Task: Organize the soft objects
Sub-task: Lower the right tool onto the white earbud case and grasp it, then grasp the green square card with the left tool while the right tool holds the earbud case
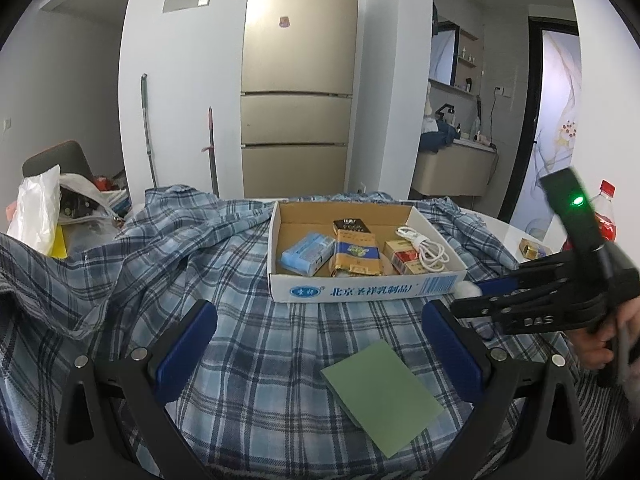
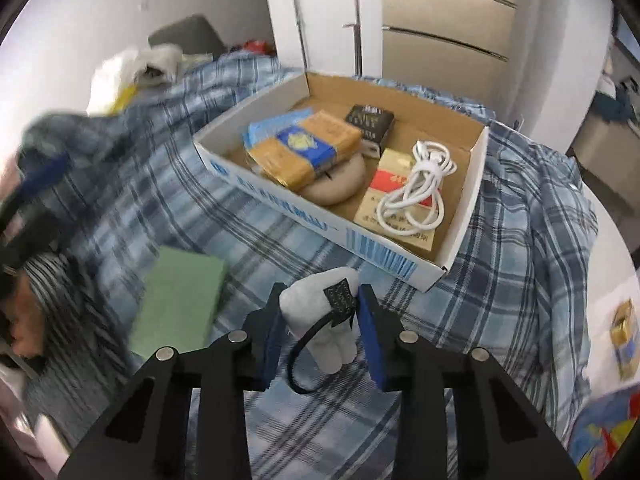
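Observation:
A shallow cardboard box (image 1: 360, 290) (image 2: 372, 246) sits on a blue plaid cloth. It holds a blue tissue pack (image 1: 306, 254), a gold-and-blue packet (image 2: 304, 148), a black pack (image 2: 370, 120), red-and-gold packs (image 1: 404, 260), a beige round pad (image 2: 334, 188) and a coiled white cable (image 2: 416, 188). My right gripper (image 2: 322, 332) is shut on a small white plush toy (image 2: 320, 316) with a black loop, just before the box's near corner; its tip shows in the left wrist view (image 1: 466, 290). My left gripper (image 1: 320, 344) is open and empty above a green sponge (image 1: 382, 398) (image 2: 180, 302).
The plaid cloth (image 1: 160, 264) is rumpled at the left. Plastic bags (image 1: 36, 212) and clutter lie at the far left. A red-capped bottle (image 1: 606, 208) and a small gold box (image 1: 532, 250) stand on the white table at the right. A fridge (image 1: 298, 80) stands behind.

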Demonstrator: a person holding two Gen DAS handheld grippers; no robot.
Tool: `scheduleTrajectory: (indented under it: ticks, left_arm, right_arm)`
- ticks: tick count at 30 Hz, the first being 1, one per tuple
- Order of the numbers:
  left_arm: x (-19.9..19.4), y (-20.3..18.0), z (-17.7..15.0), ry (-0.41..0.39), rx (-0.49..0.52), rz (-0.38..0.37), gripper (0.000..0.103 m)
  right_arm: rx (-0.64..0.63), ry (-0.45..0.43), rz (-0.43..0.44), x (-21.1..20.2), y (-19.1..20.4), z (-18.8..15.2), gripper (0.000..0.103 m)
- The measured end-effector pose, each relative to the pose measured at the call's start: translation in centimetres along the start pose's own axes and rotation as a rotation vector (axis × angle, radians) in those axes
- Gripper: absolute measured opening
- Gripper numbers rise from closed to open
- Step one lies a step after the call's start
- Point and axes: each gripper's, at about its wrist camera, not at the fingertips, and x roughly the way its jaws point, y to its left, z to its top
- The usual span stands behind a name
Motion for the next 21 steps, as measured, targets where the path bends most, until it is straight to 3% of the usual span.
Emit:
scheduleTrajectory:
  ticks: [3,8,10,11,13,16,21]
  left_arm:
    - [1.2,-0.2,0.1,0.097,0.035,0.014,0.103]
    - [3.3,1.3,-0.7,0.243,-0.065,-0.065,0.089]
    - [4.1,1.9,-1.0,0.291,-0.12,-0.124,0.083]
    - [4.6,2.4,-1.1,0.317,-0.168,-0.193,0.083]
    - [5.0,2.8,-1.3,0.344,-0.222,-0.269,0.083]
    - [5.2,2.7,-1.6,0.348,-0.213,-0.238,0.081]
    - [6.0,2.3,-1.8,0.423,-0.238,-0.305,0.074]
  right_arm:
    - [0.071,0.02,0.046,-0.7,0.7,-0.2,0.034]
    - [0.189,0.069,0.063,-0.4,1.2,-1.3,0.034]
    - [0.224,0.057,0.069,-0.3,1.3,-1.7,0.034]
    - [0.247,0.046,0.087,-0.3,1.3,-2.0,0.034]
    - [0.279,0.044,0.14,0.1,1.3,-2.2,0.034]
    - [0.306,0.041,0.154,0.9,1.3,-2.6,0.034]
    - [0.303,0.021,0.118,1.5,1.3,-3.4,0.034]
